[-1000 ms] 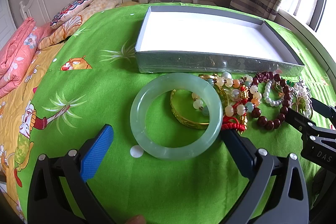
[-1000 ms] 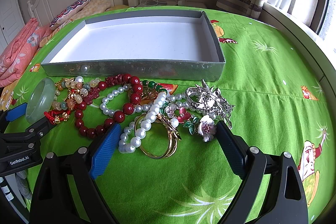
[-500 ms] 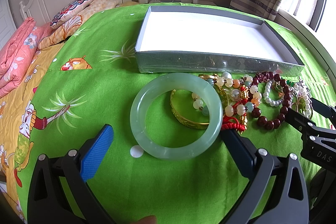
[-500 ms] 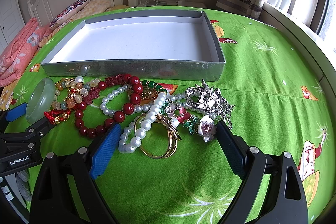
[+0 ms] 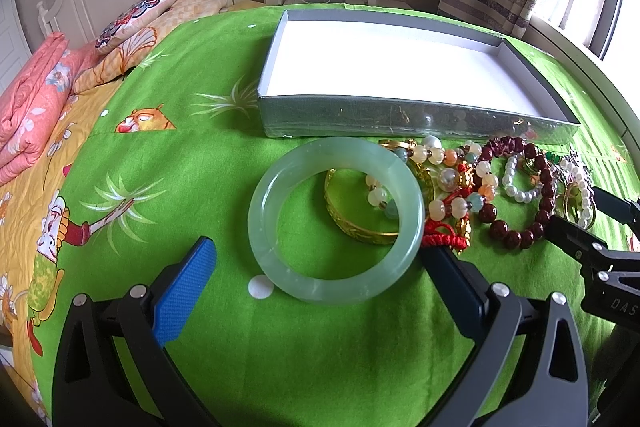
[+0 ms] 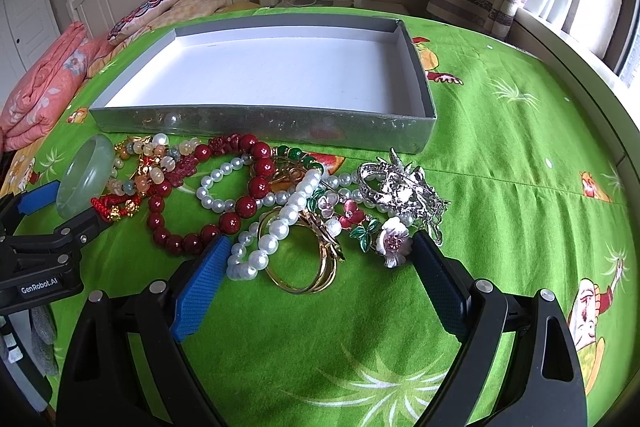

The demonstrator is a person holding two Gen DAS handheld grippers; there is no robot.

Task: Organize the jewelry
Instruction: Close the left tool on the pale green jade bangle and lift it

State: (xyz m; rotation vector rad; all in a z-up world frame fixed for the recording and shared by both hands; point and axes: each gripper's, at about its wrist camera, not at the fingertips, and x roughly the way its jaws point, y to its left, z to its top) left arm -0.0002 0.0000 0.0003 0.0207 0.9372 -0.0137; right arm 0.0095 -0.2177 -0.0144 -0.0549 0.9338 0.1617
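I have both grippers low over the green bedspread (image 6: 500,155), neither holding anything. My left gripper (image 5: 320,267) has its fingers spread wide on either side of the pale jade bangle (image 5: 335,220), which lies flat on the bed and overlaps a gold bangle (image 5: 356,223); the right finger sits just beside the bangle's rim, though I cannot tell whether it touches. My right gripper (image 6: 316,259) is likewise wide apart, its fingers flanking a gold ring-shaped bangle (image 6: 304,267), a pearl strand (image 6: 276,227) and an enamel flower brooch (image 6: 394,241). Behind those lie a dark red bead bracelet (image 6: 240,203) and a silver brooch (image 6: 400,187). All the jewelry sits in a heap just in front of the shallow silver box (image 6: 260,119), whose white interior holds nothing.
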